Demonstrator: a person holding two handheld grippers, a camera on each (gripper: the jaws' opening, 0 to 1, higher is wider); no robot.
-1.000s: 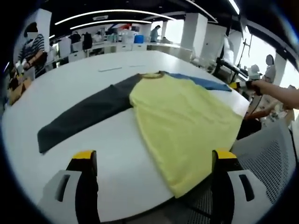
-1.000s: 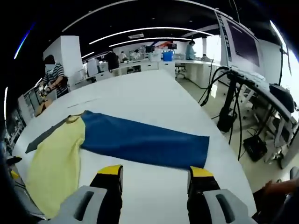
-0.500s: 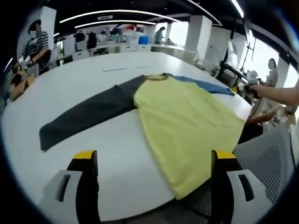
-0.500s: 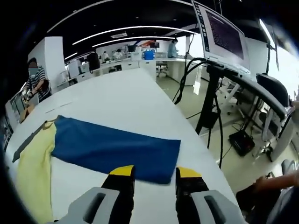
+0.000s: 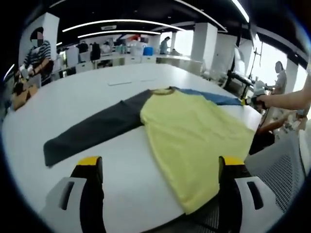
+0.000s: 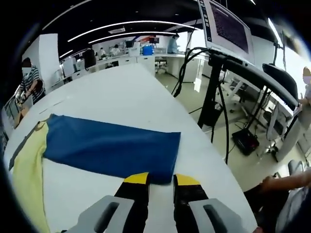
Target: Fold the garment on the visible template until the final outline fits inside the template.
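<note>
Left gripper (image 5: 158,167) hangs wide open, empty, short of the garment (image 5: 194,131) spread flat on the white counter (image 5: 73,92). Right gripper (image 6: 160,178) has narrowed from wide to nearly closed at the blue sleeve (image 6: 109,148) cuff; contact unclear. First fold looks imminent.

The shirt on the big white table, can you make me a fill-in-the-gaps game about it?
1. The body of the shirt is the colour ____.
2. The sleeve by the right claw is the colour ____.
3. The other sleeve, nearer the left claw, is dark ____.
4. The shirt lies spread out on a white ____.

Missing words: yellow; blue; grey; table
</note>
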